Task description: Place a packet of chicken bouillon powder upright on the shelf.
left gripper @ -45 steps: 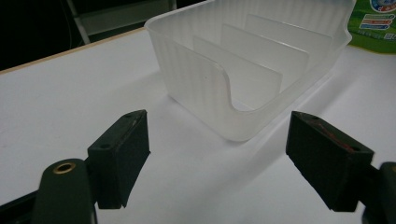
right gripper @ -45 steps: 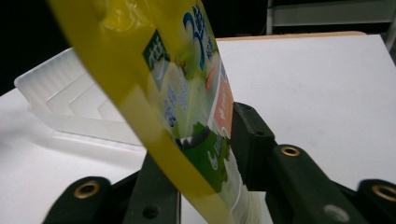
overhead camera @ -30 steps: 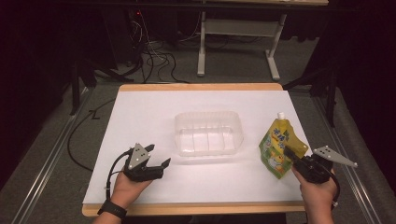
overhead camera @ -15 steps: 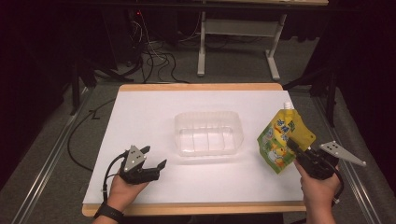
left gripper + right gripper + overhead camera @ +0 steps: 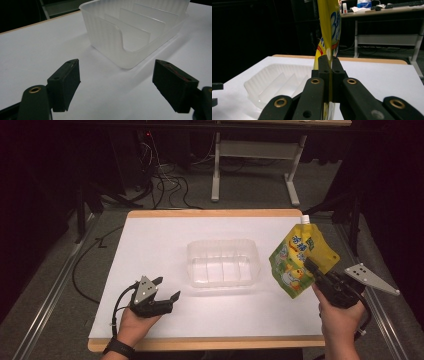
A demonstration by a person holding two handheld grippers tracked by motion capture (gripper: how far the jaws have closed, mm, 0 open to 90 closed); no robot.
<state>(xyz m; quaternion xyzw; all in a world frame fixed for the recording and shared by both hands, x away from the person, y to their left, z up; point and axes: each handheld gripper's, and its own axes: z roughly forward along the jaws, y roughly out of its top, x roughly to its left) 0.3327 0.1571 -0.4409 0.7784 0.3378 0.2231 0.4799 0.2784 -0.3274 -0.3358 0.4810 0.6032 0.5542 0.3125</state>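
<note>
- The right tongs (image 5: 311, 266) are clamped on the yellow pouch (image 5: 300, 262), pinching its lower right edge; in the right gripper view the 2 jaws meet with the thin pouch (image 5: 329, 30) squeezed between them
- The pouch hangs in the air over the right part of the bench (image 5: 150, 250), tilted, its white cap (image 5: 305, 219) uppermost and leaning to the right; it touches neither the bench nor the container
- The clear plastic container (image 5: 223, 262) sits near the middle of the bench, just left of the pouch; its inside is split by upright ribs, seen in the left gripper view as thin walls (image 5: 136, 28)
- The left tongs (image 5: 167, 289) stand apart with nothing between them, low over the front left of the bench; they point toward the container, which lies a little ahead of them (image 5: 120, 45)
- The right hand (image 5: 340, 320) grips its tool at the front right edge of the bench; the left hand (image 5: 135, 325) is at the front left edge
</note>
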